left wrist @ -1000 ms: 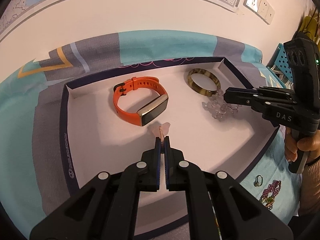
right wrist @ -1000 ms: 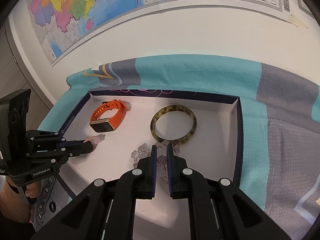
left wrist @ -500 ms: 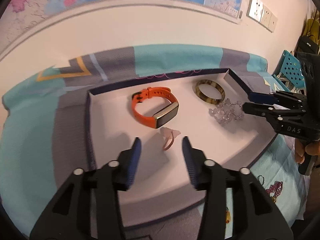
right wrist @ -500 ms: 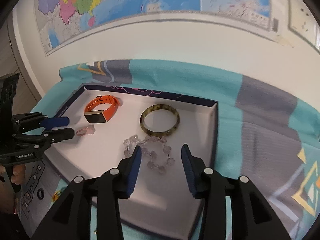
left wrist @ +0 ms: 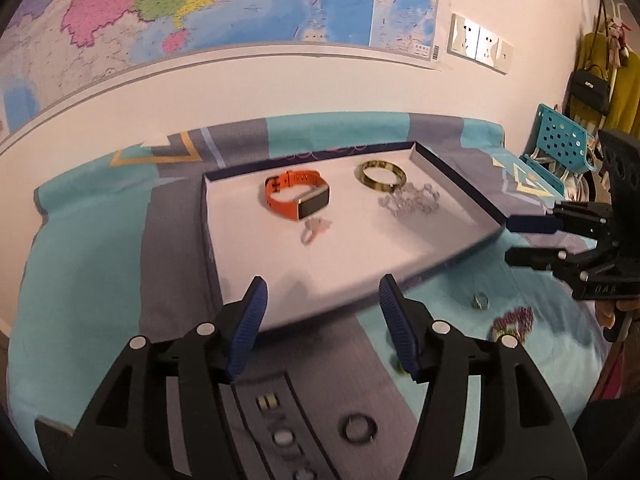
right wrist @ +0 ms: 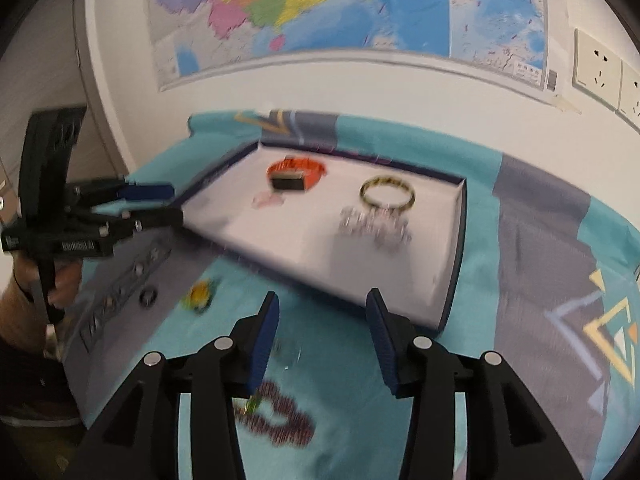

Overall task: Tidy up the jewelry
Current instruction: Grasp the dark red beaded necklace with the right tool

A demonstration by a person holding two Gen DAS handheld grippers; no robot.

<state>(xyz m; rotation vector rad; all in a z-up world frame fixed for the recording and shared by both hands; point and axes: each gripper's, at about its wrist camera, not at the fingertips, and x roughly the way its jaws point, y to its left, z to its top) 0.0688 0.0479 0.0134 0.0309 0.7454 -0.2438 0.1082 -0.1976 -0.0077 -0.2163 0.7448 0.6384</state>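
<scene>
While both tongs hang over the near part of the cloth-covered worktop, nothing lies between their blue pads. The left tongs have their jaws apart and opening, and they hover just before the near wall of the shallow white tray. On the cloth below them lie a dark ring and, a little to the right, a yellow-green piece, which is blurred.

Inside the tray, from left to right, the orange smart band rests near the back, with its dark screen facing the front. Just in front of it lies a small pink ring, close to the band but apart from it. Further right is the mottled bangle, lying flat, and the clear bead bracelet touches its near right side.

To the right of the tray, on the turquoise cloth, a small silver ring sits alone, and a dark red bead bracelet lies just beside it toward the near edge.

At the far right the right tongs are held by a hand on the handle; their jaws are also apart and opening, empty, and they are outside the tray, near its right corner. In the right wrist view the red beads appear directly below these tongs, partly hidden by the left finger.
</scene>
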